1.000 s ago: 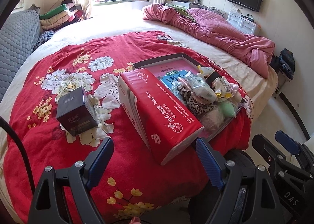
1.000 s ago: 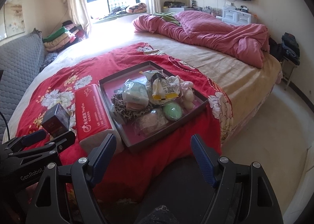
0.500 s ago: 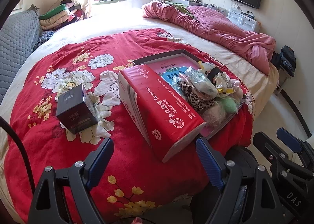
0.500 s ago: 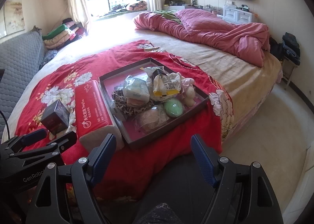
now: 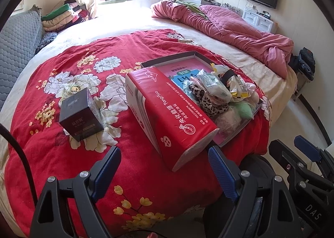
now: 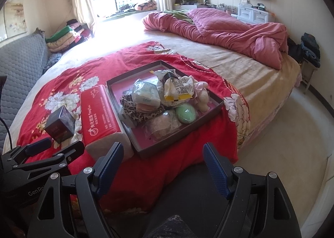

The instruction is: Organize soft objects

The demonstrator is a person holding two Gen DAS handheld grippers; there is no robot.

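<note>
- Two tools hang wide open and empty at the bed's near edge: left tool [image 5: 165, 167], right tool [image 6: 161, 161].
- Bed [image 6: 250, 71] carries a red blanket [image 5: 129, 54].
- Tray [image 6: 189, 128] on the blanket holds the heaped soft things [image 6: 158, 102].
- Red pack [image 5: 167, 110] touches the tray's left side.
- Black box [image 5: 80, 111] stands apart, further left.

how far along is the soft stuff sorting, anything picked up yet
Nothing looks done: the soft items sit heaped in the tray beside the red tissue pack and dark box. Nothing is in hand: the left gripper and right gripper are open and empty, short of the bed. All sorting remains.
</note>
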